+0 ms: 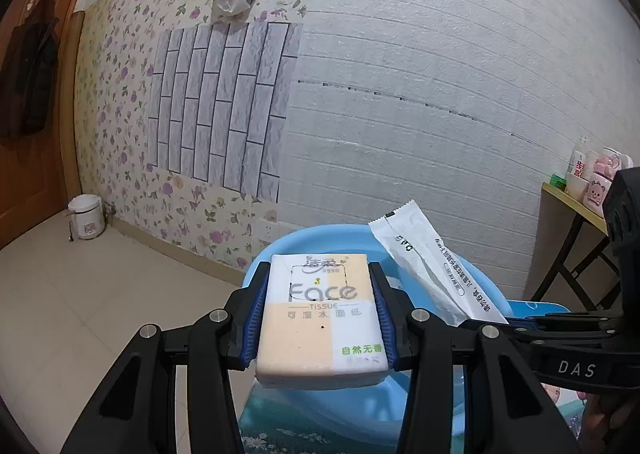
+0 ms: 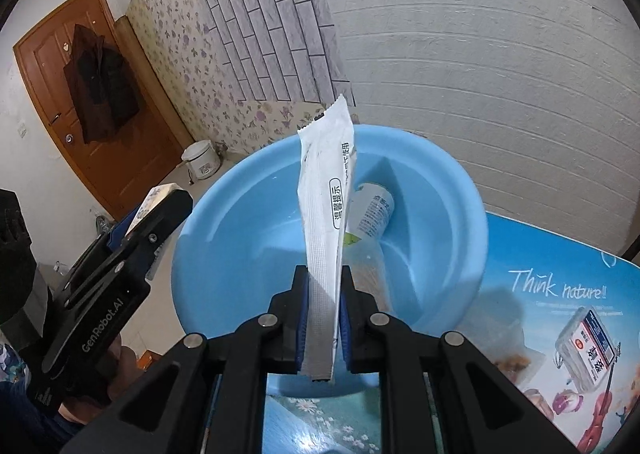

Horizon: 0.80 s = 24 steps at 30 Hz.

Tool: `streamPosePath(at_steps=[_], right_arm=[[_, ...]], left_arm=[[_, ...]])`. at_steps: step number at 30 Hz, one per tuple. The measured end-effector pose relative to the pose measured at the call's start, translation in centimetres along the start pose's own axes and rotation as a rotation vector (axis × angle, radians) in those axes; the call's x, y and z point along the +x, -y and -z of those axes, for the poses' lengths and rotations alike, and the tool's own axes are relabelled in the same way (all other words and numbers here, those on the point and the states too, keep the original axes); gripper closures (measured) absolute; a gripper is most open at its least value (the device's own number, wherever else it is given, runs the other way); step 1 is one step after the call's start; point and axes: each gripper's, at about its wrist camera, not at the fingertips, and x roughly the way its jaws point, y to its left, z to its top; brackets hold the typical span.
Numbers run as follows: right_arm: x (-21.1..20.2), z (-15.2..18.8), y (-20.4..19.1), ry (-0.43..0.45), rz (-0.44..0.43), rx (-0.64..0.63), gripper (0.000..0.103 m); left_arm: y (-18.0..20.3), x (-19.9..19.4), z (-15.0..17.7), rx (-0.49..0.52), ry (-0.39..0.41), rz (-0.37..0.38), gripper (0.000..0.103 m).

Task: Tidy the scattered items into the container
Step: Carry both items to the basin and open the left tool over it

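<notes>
Above a light-blue plastic basin [image 2: 248, 221], the left gripper [image 1: 320, 318] clamps a "Face" tissue pack [image 1: 320, 318] between its blue-padded fingers [image 1: 251, 318], holding it over the near rim. Beside it, the right gripper [image 2: 323, 318] pinches the crimped end of a white sachet [image 2: 326, 205], which stands upright over the bowl. Inside the basin lies a clear bottle [image 2: 370, 213] on its side. Both tools hover over a table [image 2: 560, 294] covered with a printed blue sheet, near a white brick-pattern wall [image 1: 440, 93].
</notes>
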Motion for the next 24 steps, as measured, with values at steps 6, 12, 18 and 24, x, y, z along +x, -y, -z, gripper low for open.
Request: streamPosePath(at_steps=[6, 12, 18, 24], right_arm=[[0.4, -0.3, 0.3, 0.007, 0.003, 0.016, 0.089], [0.6, -0.8, 0.4, 0.006, -0.004, 0.024, 0.089], [0.7, -0.5, 0.6, 0.002, -0.012, 0.030, 0.089], [1.0, -0.2, 0.6, -0.005, -0.017, 0.033, 0.089]], left_arm=[[0.0, 0.6, 0.0, -0.001, -0.009, 0.009, 0.059], [0.4, 1.9, 0.0, 0.007, -0.041, 0.018, 0.059], [0.8, 2.2, -0.3, 0.026, -0.031, 0.014, 0.042], [0.8, 2.2, -0.2, 0.034, -0.023, 0.003, 0.031]])
